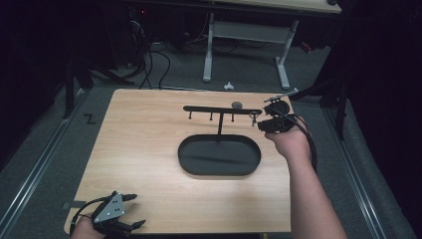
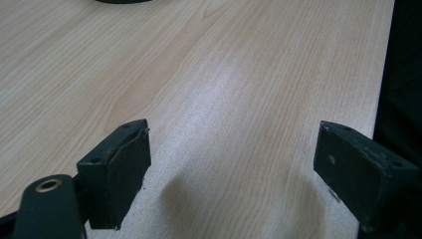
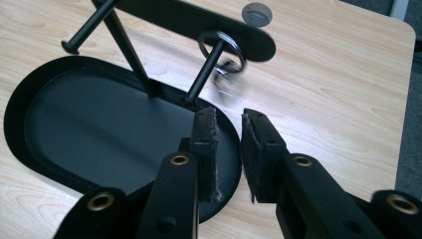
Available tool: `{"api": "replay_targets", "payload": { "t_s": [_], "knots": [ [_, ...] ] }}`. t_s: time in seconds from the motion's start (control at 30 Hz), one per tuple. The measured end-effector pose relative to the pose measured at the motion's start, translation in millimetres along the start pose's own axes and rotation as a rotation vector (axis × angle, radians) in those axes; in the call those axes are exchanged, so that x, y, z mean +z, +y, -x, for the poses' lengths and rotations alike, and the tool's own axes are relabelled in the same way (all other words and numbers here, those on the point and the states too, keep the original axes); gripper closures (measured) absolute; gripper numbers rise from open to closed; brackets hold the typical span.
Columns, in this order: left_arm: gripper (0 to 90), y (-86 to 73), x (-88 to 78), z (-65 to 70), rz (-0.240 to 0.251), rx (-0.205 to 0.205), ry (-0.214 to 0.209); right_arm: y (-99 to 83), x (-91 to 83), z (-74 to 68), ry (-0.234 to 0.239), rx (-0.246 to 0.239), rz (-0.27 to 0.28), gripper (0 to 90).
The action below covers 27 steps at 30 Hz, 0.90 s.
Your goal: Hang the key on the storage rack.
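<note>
A black stand rises from an oval tray [image 1: 185, 160] [image 3: 15, 107], and its crossbar [image 1: 209, 109] [image 3: 184, 17] carries several short pegs. A metal key ring [image 1: 254, 117] [image 3: 240, 59] hangs blurred on the peg at the bar's right end. My right gripper [image 1: 260, 123] [image 3: 228, 118] sits just right of that peg, a little short of the ring. Its pads stand a narrow gap apart with nothing between them. My left gripper [image 1: 137, 210] [image 2: 234, 149] rests at the table's near left corner, wide open over bare wood.
A small grey disc [image 1: 237, 105] [image 3: 257, 13] lies on the wooden table [image 1: 139, 149] behind the bar. The table's right edge is close to my right hand. Beyond the far edge are a white-legged desk [image 1: 209, 45] and floor cables.
</note>
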<state>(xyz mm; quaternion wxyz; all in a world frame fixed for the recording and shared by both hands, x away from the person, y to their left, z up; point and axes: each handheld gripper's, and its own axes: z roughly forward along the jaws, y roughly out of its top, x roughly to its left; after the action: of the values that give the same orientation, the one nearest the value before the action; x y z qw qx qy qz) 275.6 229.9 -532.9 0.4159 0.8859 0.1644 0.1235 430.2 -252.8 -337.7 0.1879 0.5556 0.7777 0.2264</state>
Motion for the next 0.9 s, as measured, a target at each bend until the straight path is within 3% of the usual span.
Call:
{"api": "replay_targets", "payload": {
  "t_s": [0.27,0.77,0.9],
  "knots": [
    [15.4,0.1,0.3,0.2,0.002,0.002,0.001,-8.8,1.5,-4.3,0.015,-0.012,-0.004,70.5],
    [15.4,0.5,-0.8,0.6,0.007,0.004,0.006,-34.6,8.5,-18.4,0.048,-0.022,0.056,53.7],
    [15.4,0.6,-1.0,0.6,0.008,0.004,0.007,-41.1,9.8,-20.6,0.035,-0.027,0.064,50.6]
  ]
}}
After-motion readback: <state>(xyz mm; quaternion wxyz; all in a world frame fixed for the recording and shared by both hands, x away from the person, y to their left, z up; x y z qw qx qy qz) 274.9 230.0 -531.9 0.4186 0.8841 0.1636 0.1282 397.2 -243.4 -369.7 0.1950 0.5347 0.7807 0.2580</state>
